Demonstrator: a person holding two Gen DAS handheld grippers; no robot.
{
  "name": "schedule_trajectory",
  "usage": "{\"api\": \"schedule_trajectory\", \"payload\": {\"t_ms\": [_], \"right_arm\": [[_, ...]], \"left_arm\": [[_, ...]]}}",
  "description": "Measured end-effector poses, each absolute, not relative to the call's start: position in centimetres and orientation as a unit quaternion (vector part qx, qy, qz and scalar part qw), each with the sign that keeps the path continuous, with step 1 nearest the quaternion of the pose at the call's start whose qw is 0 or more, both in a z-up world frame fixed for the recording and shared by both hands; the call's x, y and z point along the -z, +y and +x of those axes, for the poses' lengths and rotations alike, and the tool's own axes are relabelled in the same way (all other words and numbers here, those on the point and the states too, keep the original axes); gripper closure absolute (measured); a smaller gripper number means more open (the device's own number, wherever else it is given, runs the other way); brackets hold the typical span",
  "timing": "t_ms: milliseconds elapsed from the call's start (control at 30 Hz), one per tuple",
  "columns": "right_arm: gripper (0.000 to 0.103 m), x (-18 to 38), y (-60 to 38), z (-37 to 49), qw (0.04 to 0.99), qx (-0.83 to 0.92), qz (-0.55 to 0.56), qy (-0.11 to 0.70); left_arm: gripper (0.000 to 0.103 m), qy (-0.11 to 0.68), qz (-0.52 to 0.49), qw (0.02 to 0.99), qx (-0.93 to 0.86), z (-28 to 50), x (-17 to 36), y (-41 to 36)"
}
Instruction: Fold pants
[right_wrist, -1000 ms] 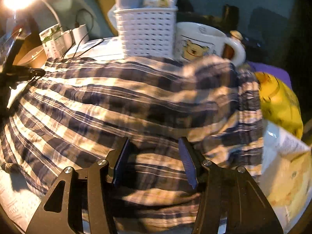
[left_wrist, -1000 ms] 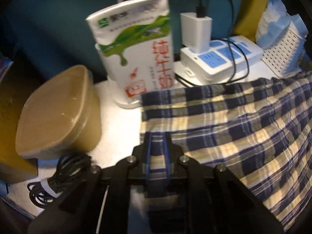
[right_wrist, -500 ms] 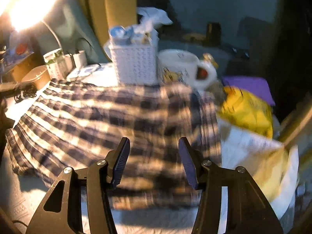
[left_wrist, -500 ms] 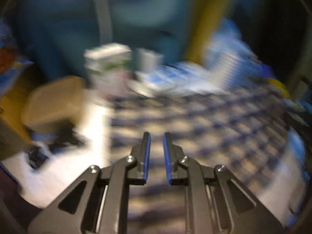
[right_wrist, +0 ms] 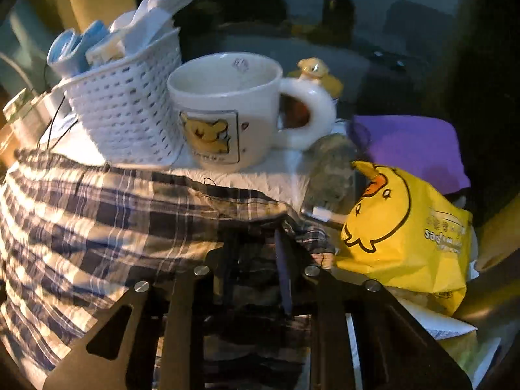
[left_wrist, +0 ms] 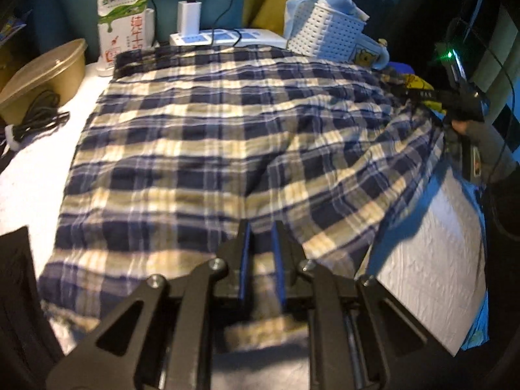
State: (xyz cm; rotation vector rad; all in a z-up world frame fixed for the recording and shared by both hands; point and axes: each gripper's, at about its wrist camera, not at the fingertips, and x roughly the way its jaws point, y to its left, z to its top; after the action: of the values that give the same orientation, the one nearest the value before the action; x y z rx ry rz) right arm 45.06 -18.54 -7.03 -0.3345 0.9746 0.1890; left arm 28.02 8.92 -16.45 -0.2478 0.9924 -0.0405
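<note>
A white perforated basket (right_wrist: 126,120) stands at the back of the bench (left_wrist: 35,175), stuffed with blue packets and crumpled white plastic; just beside it a single white mug (right_wrist: 227,113) with a yellow bear print shows an empty inside. One tan lidded tub (left_wrist: 42,74) sits at the left edge, its contents hidden, with a coil of black cable (left_wrist: 35,113) in front of it, and one milk carton (left_wrist: 125,22) stands upright behind. A white power strip (left_wrist: 224,37) carries one white charger. The plaid pants (left_wrist: 211,136), one pair, lie spread flat across most of the bench, their far hem touching the carton and strip. The left gripper (left_wrist: 260,260) hovers over the near edge of the cloth with its fingers narrow, a slim gap between them and no fabric pinched. The right gripper (right_wrist: 256,266) sits at the pants' right edge, next to a yellow duck-printed bag (right_wrist: 406,237); its fingers have just been closing, and bunched plaid cloth fills the space between them, pressed by the pads. A purple cloth (right_wrist: 412,146) lies behind the bag.
</note>
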Motion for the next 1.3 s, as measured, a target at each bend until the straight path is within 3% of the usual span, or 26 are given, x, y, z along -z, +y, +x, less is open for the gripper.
{"api": "schedule_trajectory", "payload": {"t_ms": [100,167,233,300,400,533,700,967,1133,1300], "right_arm": [[0.079,5.5,-17.3,42.3,0.873,-0.078,-0.192,0.442],[0.068,4.3,-16.7,40.2,0.877,-0.090,-0.200,0.427],[0.050,3.2,-16.2,37.2,0.881,-0.117,-0.195,0.416],[0.045,2.8,-15.7,34.8,0.879,-0.136,-0.189,0.415],[0.044,3.5,-15.2,32.2,0.879,-0.150,-0.155,0.424],[0.044,4.5,-15.5,28.4,0.875,-0.163,-0.091,0.447],[0.042,6.0,-15.7,25.6,0.862,-0.177,-0.058,0.472],[0.036,5.9,-20.1,27.7,0.875,-0.115,0.016,0.470],[0.036,7.2,-22.3,29.2,0.862,-0.106,0.100,0.485],[0.036,7.6,-21.7,30.3,0.860,-0.114,0.106,0.487]], "left_arm": [[0.088,0.480,-0.108,0.871,0.002,26.5,16.0,10.0],[0.088,0.468,-0.106,0.877,0.011,25.2,15.0,10.2],[0.088,0.446,-0.124,0.886,0.028,24.1,13.9,10.2],[0.088,0.420,-0.141,0.895,0.051,23.4,12.9,9.6],[0.088,0.417,-0.126,0.898,0.070,23.8,12.9,7.8],[0.088,0.471,-0.131,0.869,0.074,24.8,16.0,6.5],[0.088,0.454,-0.146,0.875,0.082,21.8,15.5,6.6],[0.088,0.430,-0.170,0.885,0.053,18.6,14.5,8.9],[0.088,0.406,-0.185,0.895,0.018,19.6,13.9,10.9],[0.088,0.414,-0.173,0.894,-0.002,21.4,14.3,11.6]]}}
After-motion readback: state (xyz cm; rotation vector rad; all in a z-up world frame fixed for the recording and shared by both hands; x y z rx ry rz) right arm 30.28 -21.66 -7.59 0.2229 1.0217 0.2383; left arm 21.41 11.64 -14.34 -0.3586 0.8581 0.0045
